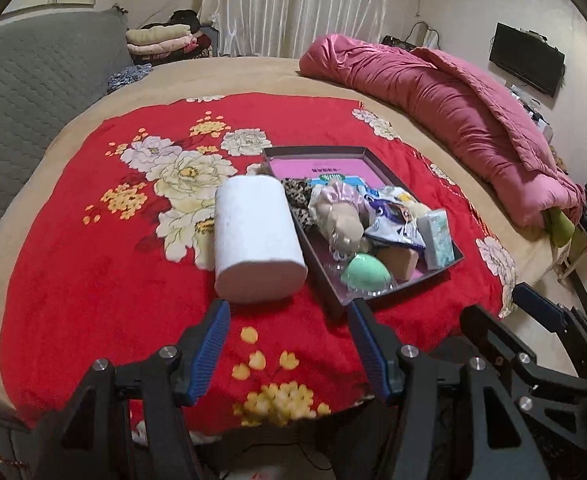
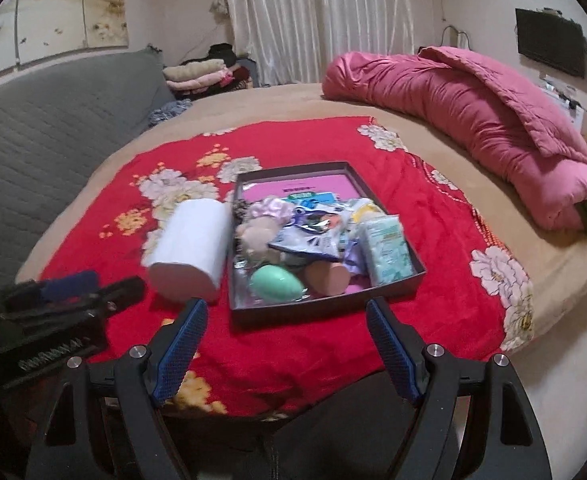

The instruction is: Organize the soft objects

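Note:
A white paper roll (image 1: pixel 257 240) (image 2: pixel 191 250) lies on its side on the red flowered blanket (image 1: pixel 93 264), against the left wall of a dark shallow box (image 1: pixel 377 300) (image 2: pixel 313 306). The box holds a green egg-shaped sponge (image 1: pixel 365 274) (image 2: pixel 276 283), a beige plush toy (image 1: pixel 343 220), a tissue pack (image 1: pixel 437 238) (image 2: pixel 385 246), a tan sponge (image 2: pixel 329 276) and plastic packets. My left gripper (image 1: pixel 289 312) hangs open and empty just short of the roll. My right gripper (image 2: pixel 287 312) is open and empty before the box's near wall.
A rumpled pink quilt (image 1: pixel 453 100) (image 2: pixel 493 120) lies along the bed's right side. A grey padded headboard (image 1: pixel 25 92) stands at left, folded clothes (image 1: pixel 165 40) behind it. The right gripper (image 1: pixel 541 340) shows at the left view's lower right; the bed's edge drops to floor there.

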`<state>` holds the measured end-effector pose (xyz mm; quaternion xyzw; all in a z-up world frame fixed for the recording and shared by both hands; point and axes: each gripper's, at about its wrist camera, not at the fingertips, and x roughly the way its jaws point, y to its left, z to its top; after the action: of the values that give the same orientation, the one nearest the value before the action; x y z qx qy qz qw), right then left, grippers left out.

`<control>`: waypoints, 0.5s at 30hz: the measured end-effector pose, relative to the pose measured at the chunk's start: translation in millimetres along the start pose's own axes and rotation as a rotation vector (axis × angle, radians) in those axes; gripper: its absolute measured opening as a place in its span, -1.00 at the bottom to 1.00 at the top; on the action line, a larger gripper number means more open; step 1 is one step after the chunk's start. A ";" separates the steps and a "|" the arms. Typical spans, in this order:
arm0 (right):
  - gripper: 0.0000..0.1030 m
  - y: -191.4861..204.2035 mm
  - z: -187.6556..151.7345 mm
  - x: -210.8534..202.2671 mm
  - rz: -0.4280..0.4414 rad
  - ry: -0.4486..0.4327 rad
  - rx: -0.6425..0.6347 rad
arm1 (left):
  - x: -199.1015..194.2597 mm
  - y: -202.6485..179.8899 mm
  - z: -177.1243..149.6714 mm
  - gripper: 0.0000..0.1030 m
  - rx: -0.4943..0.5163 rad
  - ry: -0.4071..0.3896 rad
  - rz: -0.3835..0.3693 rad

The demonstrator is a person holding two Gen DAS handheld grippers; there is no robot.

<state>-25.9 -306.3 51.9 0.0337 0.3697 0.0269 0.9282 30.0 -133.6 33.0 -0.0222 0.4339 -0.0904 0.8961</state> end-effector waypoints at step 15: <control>0.60 -1.3 -10.6 -13.5 -0.006 -0.016 0.038 | -13.6 -12.6 -10.0 0.19 0.034 -0.024 0.026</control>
<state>-42.9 -308.1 53.3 0.0502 0.3629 0.0169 0.9303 12.1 -143.2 38.7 -0.0023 0.4219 -0.0857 0.9026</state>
